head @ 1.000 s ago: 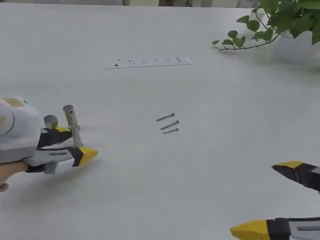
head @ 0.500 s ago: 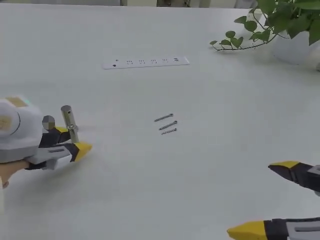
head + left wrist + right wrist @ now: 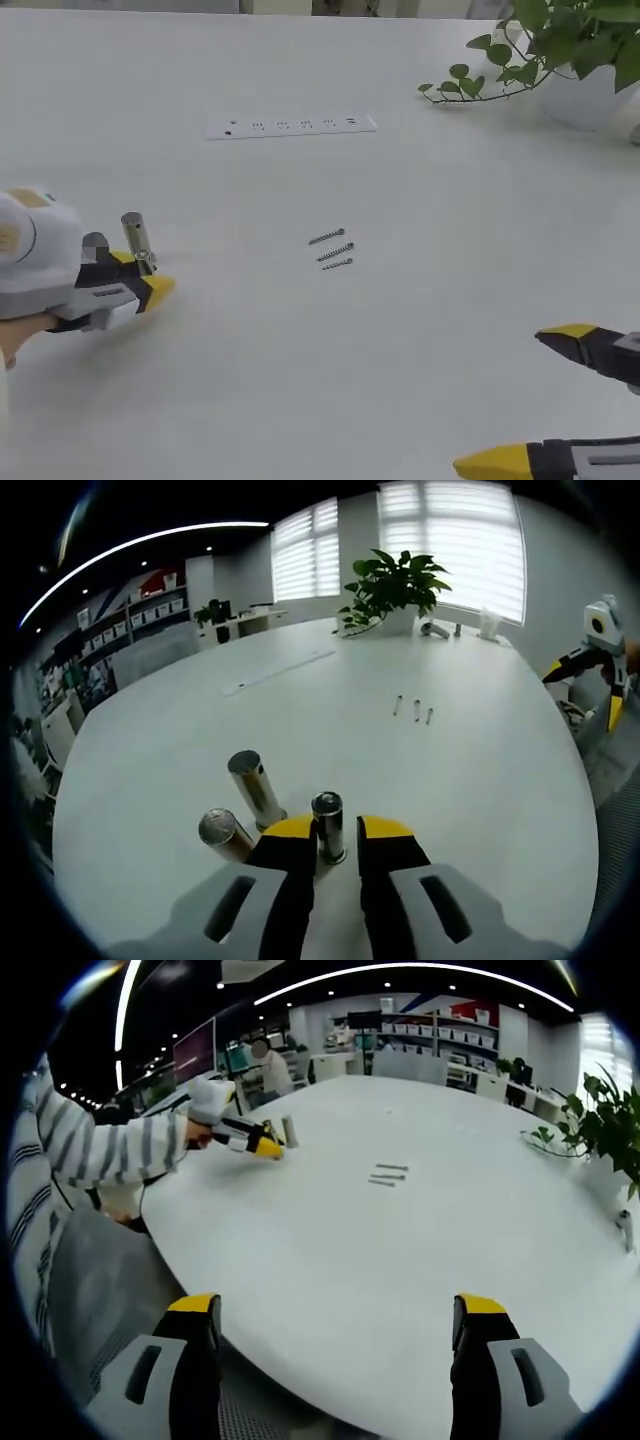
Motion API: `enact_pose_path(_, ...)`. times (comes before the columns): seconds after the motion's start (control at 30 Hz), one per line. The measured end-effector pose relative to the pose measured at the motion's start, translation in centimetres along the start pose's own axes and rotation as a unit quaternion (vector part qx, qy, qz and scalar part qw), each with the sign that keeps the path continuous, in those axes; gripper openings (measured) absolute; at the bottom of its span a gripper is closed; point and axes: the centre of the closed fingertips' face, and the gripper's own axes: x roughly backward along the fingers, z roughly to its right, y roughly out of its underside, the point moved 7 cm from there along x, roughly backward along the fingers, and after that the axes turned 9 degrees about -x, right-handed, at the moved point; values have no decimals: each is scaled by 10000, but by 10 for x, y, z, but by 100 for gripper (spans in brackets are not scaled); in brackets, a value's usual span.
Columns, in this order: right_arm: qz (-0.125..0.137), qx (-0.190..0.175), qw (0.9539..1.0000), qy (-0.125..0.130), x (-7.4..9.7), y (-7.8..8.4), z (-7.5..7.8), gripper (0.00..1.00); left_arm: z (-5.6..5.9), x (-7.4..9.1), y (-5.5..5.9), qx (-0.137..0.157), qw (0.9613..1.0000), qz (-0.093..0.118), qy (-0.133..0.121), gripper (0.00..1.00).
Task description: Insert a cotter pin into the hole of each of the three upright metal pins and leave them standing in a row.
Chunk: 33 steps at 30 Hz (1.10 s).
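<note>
White table top (image 3: 420,190), open office behind with shelves and blinds in the gripper views. Power strip (image 3: 290,126) lies far centre, and a leafy plant (image 3: 560,40) sits in a white pot (image 3: 592,98) at the far right.

Your left gripper (image 3: 148,277) is at the left side of the table, low on the surface. In the left gripper view its jaws stand narrow around one upright metal pin (image 3: 328,825), which stands on the table right between the yellow tips. The left tip looks to be against the pin and a thin gap shows at the right one, so you cannot tell if it is actually clamped. Two more metal pins (image 3: 254,788) stand upright just left of and beyond it, close together, apart from the jaws.

Three cotter pins (image 3: 333,250) lie flat mid-table in a tight parallel stack, well apart from both grippers and from the metal pins.

Your right gripper (image 3: 533,402) hangs at the near right, jaws wide apart, nothing between them. Your striped sleeve (image 3: 110,1150) shows in the right gripper view behind the left gripper.
</note>
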Motion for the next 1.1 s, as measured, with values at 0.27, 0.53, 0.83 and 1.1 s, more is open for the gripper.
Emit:
enact_pose_path(0.27, 9, 1, 10000, -47, -1, 0, -1, 97, -2, 2, 1, 159, 9998, -47, -86, 8)
enact_pose_path(0.53, -23, 33, 9999, -92, -2, 0, -3, 97, -1, 3, 2, 238, 9996, -73, -146, 7)
enact_pose_path(0.83, -36, 47, 9999, -129, -3, -1, -3, 96, 1, 5, 1, 400, 9989, -139, -183, 7)
enact_pose_path(1.1, -52, 87, 9997, -206, -6, 0, -5, 96, 9, 14, -6, 440, 9985, -151, -280, 7)
